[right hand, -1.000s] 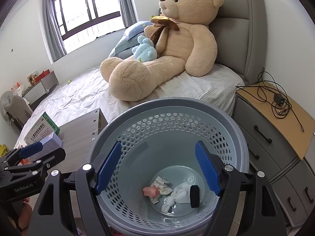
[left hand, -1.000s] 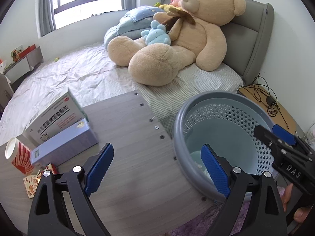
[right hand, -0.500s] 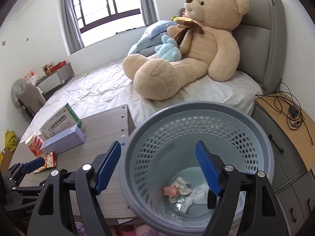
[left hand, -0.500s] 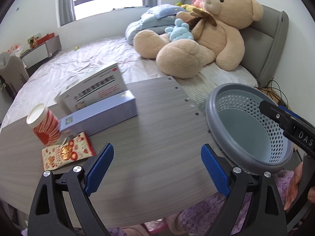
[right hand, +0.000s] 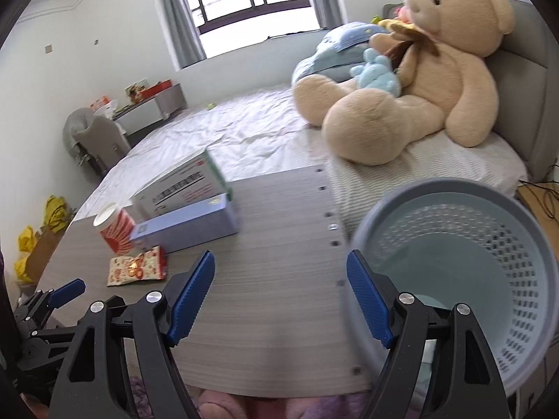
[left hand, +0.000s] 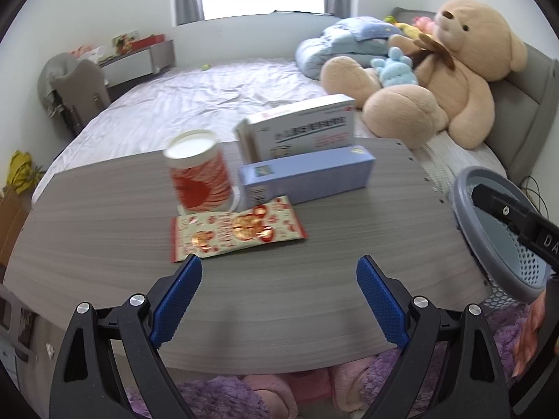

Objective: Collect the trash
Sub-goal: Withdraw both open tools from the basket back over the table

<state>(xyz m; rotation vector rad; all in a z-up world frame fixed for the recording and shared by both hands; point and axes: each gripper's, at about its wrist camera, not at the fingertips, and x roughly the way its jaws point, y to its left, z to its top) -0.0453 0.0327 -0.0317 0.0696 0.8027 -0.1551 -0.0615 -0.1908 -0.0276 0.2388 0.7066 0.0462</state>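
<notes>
On the grey wooden table (left hand: 314,279) lie a flat red-and-white snack wrapper (left hand: 237,230), a red-and-white paper cup (left hand: 197,171), a pale blue box (left hand: 307,176) and behind it a white box (left hand: 300,129). My left gripper (left hand: 278,279) hovers open and empty just in front of the wrapper. The right gripper (right hand: 279,272) is open and empty too, over the table's right part. The same wrapper (right hand: 136,266), cup (right hand: 115,227) and blue box (right hand: 188,223) sit to its left. The blue-grey perforated bin (right hand: 464,265) stands at the table's right end.
A bed (left hand: 195,104) with a big teddy bear (left hand: 447,76) lies beyond the table. A bedside cabinet with cables (right hand: 541,195) stands behind the bin (left hand: 503,234). A hand (left hand: 527,335) shows at the right edge. Purple fluffy fabric (left hand: 209,398) lies below the table's near edge.
Both grippers swung left, away from the bin and over the table. The cup, boxes and wrapper came to the middle of the left view. The bin's contents are out of sight.
</notes>
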